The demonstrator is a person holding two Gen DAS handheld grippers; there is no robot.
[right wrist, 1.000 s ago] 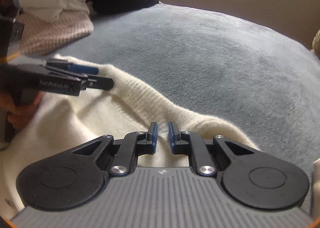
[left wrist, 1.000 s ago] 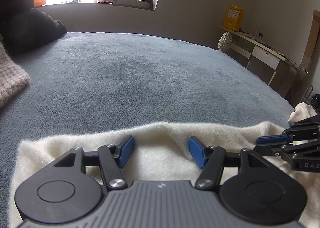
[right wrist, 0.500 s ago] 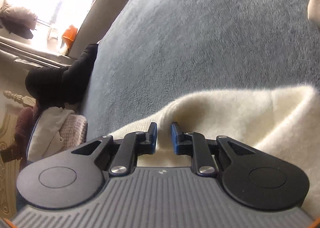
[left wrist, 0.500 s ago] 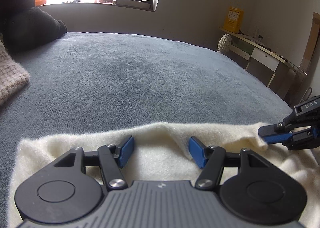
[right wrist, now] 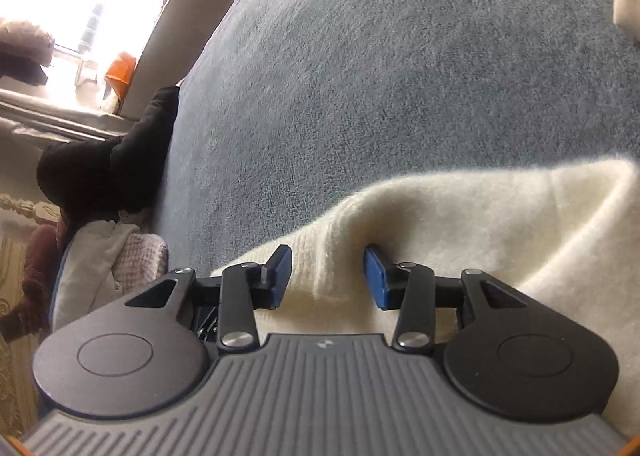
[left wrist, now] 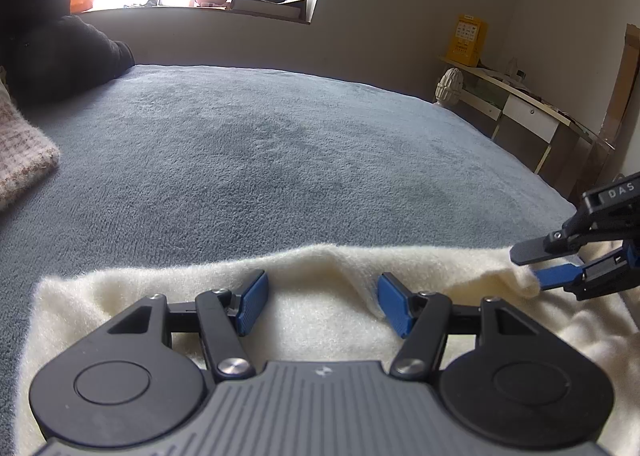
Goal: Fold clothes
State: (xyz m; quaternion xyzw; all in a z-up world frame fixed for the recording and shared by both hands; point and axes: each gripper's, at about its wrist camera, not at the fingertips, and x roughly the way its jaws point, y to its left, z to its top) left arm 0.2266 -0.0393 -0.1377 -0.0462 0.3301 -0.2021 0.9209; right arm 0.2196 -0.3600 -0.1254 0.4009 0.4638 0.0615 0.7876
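A soft cream knitted sweater (left wrist: 332, 288) lies across the bottom of the frame on a fuzzy grey-blue blanket (left wrist: 280, 144). The left gripper (left wrist: 320, 302) sits low over it with its blue fingers wide apart and nothing between them. At the right edge, the right gripper (left wrist: 534, 266) has its fingers apart too, around a raised fold of the sweater without squeezing it. A pink knitted pile (left wrist: 20, 160) sits at the left edge, and dark clothes (left wrist: 60, 56) lie in the upper left
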